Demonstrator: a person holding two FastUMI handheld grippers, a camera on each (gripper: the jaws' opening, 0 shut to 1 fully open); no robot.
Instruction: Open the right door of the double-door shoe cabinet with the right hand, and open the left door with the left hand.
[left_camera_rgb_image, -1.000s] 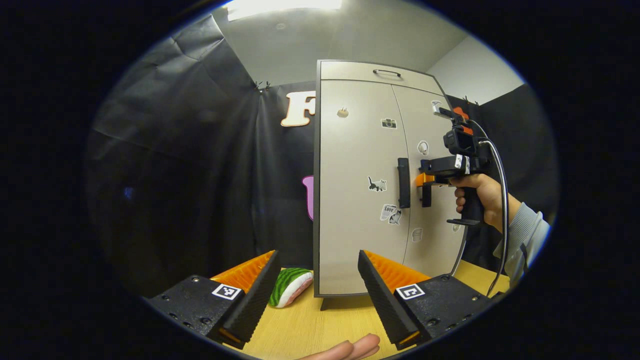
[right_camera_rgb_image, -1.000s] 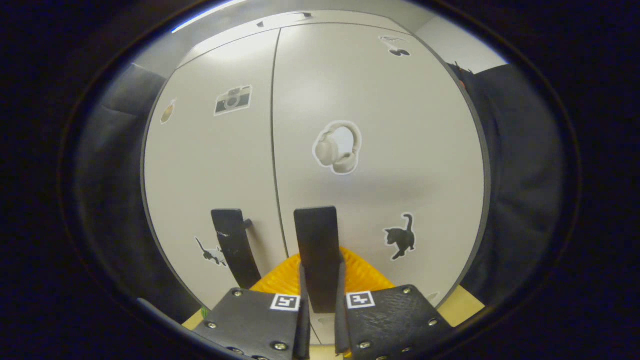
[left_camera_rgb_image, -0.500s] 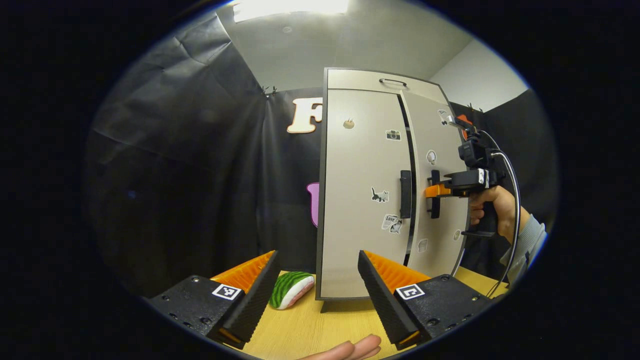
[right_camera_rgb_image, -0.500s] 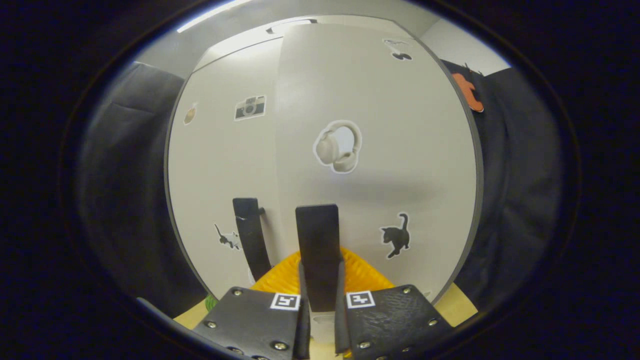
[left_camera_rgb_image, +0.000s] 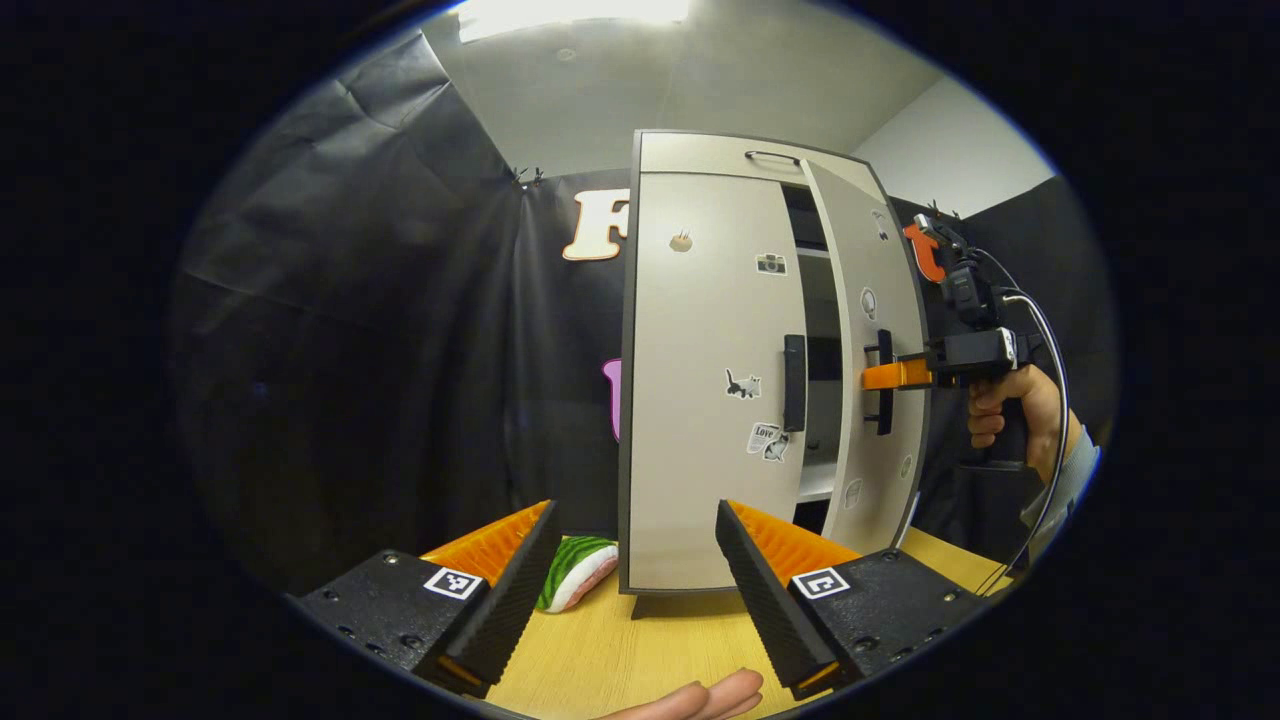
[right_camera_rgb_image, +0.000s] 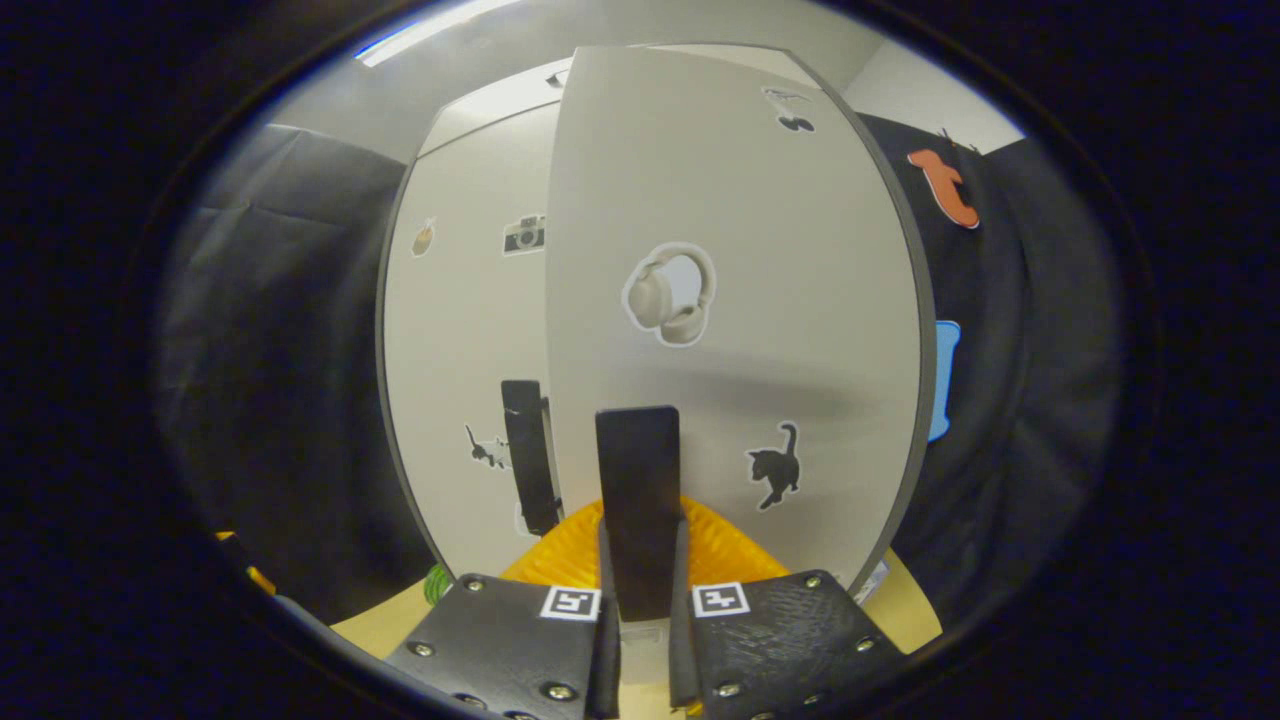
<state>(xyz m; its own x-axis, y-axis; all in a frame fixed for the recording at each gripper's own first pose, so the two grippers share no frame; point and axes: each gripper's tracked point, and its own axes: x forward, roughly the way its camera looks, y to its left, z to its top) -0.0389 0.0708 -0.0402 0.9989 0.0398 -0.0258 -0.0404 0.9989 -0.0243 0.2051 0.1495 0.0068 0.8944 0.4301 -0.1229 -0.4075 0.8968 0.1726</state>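
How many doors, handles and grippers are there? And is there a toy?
Doors: 2, left door shut, right door partly open
Door handles: 2, left handle, right handle
Grippers: 2, left gripper, right gripper
Watermelon toy: 1
Total: 7

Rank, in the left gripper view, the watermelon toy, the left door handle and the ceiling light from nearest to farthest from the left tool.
1. Watermelon toy, on the table just beyond the left tool.
2. Left door handle, up on the closed door.
3. Ceiling light, overhead.
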